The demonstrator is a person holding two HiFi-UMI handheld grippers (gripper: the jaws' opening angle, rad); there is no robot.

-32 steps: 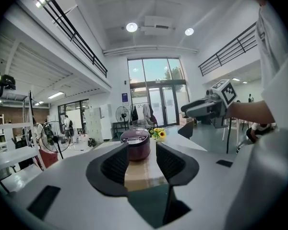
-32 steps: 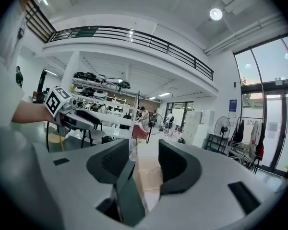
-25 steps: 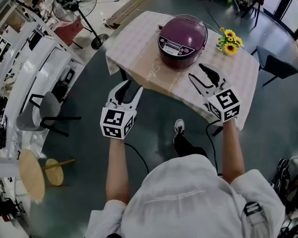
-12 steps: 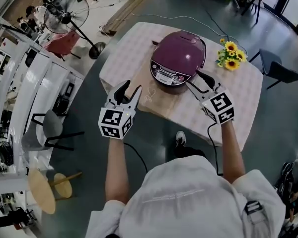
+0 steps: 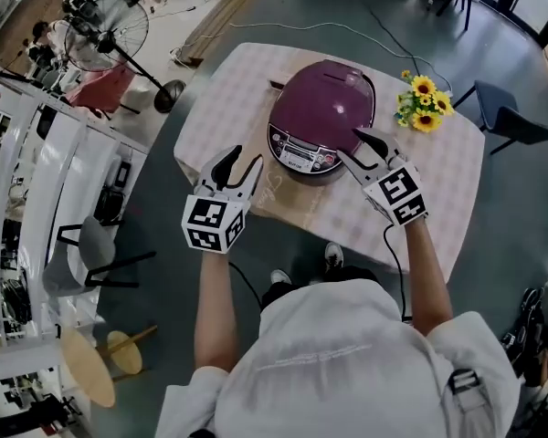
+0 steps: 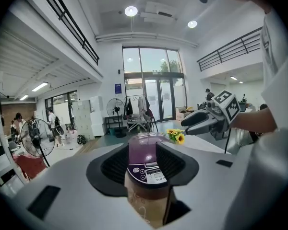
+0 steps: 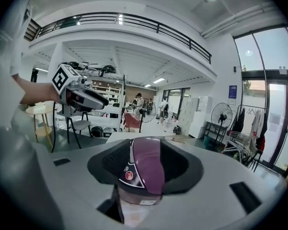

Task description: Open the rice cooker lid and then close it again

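A purple rice cooker (image 5: 327, 103) stands on the checked table (image 5: 228, 99) with its lid down and its control panel (image 5: 297, 160) facing me. My left gripper (image 5: 244, 158) hovers open and empty over the table's near edge, left of the cooker. My right gripper (image 5: 350, 144) is open at the cooker's front right, its fingertips over the lid's rim; its jaws have just been closing a little, and I see no pad pressing. In the left gripper view the cooker (image 6: 146, 159) lies ahead between the jaws, as the cooker (image 7: 146, 169) does in the right gripper view.
Yellow sunflowers (image 5: 420, 99) stand on the table right of the cooker. A dark chair (image 5: 502, 121) is at the table's right. A floor fan (image 5: 110, 35), white shelving (image 5: 27, 153), a grey chair (image 5: 91, 245) and a round stool (image 5: 87, 368) line the left.
Both grippers have travelled forward to the table. The left one now hangs over its near edge; the right one has reached the cooker's front right side.
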